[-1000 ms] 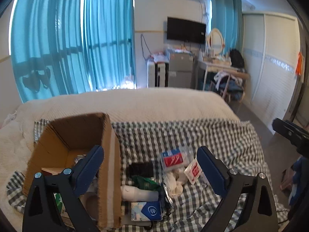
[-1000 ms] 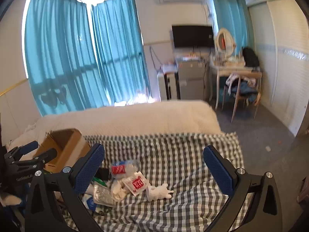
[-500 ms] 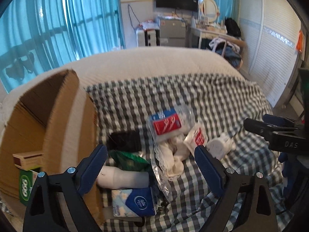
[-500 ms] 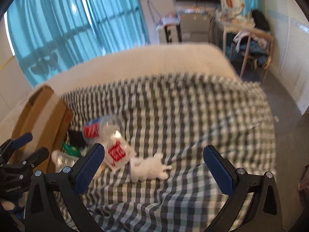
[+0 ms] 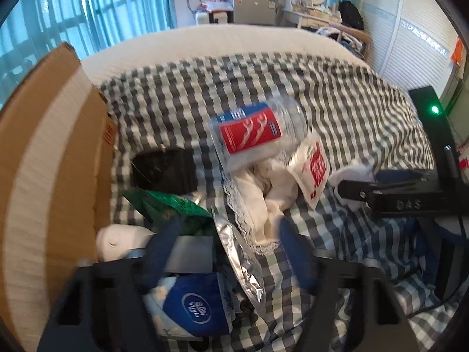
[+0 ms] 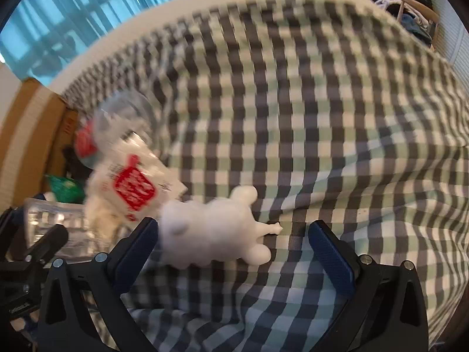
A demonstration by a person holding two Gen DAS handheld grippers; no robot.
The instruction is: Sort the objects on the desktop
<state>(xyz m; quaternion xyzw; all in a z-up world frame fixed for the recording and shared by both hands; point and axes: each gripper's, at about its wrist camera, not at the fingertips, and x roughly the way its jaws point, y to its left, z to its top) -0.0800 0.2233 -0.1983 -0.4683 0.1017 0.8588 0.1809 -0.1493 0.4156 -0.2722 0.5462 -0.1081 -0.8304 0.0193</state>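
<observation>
My left gripper [image 5: 230,252] points down at a pile on the checked cloth. Its jaws are closing around a silver foil pouch [image 5: 243,264] and the edge of a white lace cloth [image 5: 258,199]; the pads do not press on either. A blue tissue pack [image 5: 193,308] and a white roll [image 5: 117,240] lie just under it. My right gripper [image 6: 234,246] stands open and low over a white plush toy [image 6: 211,234]. The toy lies between the fingers, close to the left one.
A cardboard box [image 5: 44,146] stands at the left. A clear jar with a red label [image 5: 252,132], a white packet with red print [image 5: 313,170], a black item [image 5: 164,170] and a green packet [image 5: 176,208] crowd the pile. Bare checked cloth [image 6: 322,117] stretches to the right.
Both grippers have dropped and tilted down toward the bed. The left jaws have narrowed around the foil pouch. The white toy now lies between the right fingers.
</observation>
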